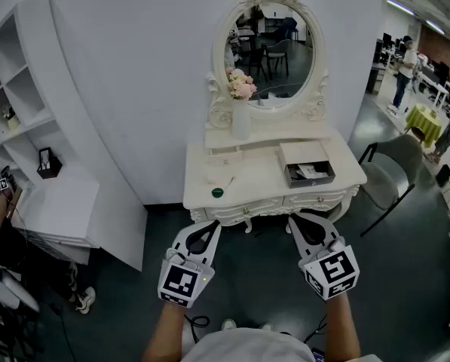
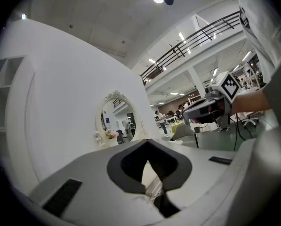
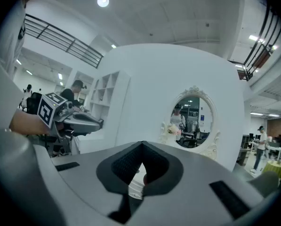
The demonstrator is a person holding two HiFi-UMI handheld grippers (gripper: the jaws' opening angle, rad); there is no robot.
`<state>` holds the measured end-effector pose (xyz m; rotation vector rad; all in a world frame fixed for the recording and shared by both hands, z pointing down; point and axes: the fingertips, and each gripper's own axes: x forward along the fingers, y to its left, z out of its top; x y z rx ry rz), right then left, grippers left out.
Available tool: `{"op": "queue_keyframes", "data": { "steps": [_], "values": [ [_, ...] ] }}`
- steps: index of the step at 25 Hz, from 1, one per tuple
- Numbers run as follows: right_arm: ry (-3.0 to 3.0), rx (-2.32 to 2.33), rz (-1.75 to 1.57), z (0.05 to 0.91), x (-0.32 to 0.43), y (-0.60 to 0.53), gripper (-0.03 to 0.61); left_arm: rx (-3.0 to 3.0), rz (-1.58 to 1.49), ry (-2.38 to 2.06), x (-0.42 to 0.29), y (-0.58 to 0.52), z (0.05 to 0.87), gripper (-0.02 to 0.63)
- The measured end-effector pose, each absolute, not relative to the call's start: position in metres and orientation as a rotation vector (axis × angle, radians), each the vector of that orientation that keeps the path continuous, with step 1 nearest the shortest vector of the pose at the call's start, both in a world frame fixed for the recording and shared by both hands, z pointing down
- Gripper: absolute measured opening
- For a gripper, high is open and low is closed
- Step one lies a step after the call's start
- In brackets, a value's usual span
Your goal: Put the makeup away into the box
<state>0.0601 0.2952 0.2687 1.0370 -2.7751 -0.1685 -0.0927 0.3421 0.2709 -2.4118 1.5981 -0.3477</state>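
A white dressing table (image 1: 262, 191) stands ahead of me in the head view. On its top lie a small dark green round jar (image 1: 218, 193) and a thin stick-like item (image 1: 228, 180). An open box (image 1: 304, 152) with a few things inside sits on the right of the tabletop. My left gripper (image 1: 209, 225) and my right gripper (image 1: 300, 219) hover side by side in front of the table's front edge, apart from it, both shut and empty. In the left gripper view its jaws (image 2: 147, 143) meet; the right gripper's jaws (image 3: 141, 144) also meet.
An oval mirror (image 1: 270, 51) and a vase of pink flowers (image 1: 241, 100) stand at the back of the table. A white shelf unit (image 1: 29, 127) is at the left, a grey chair (image 1: 394, 176) at the right. People stand far off at the right.
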Motion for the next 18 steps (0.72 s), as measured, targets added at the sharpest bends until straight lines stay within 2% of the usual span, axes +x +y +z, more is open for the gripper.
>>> {"op": "queue_keyframes", "data": {
  "steps": [11,18],
  "values": [
    [-2.789,1.008,-0.161,0.28,0.068,0.295,-0.008,-2.43,-0.368,1.669,-0.085,0.345,0.292,-0.006],
    [-2.861,0.937,-0.046,0.289,0.078,0.295,-0.007,-2.414,-0.418,1.762,-0.075,0.358,0.306,-0.006]
  ]
}}
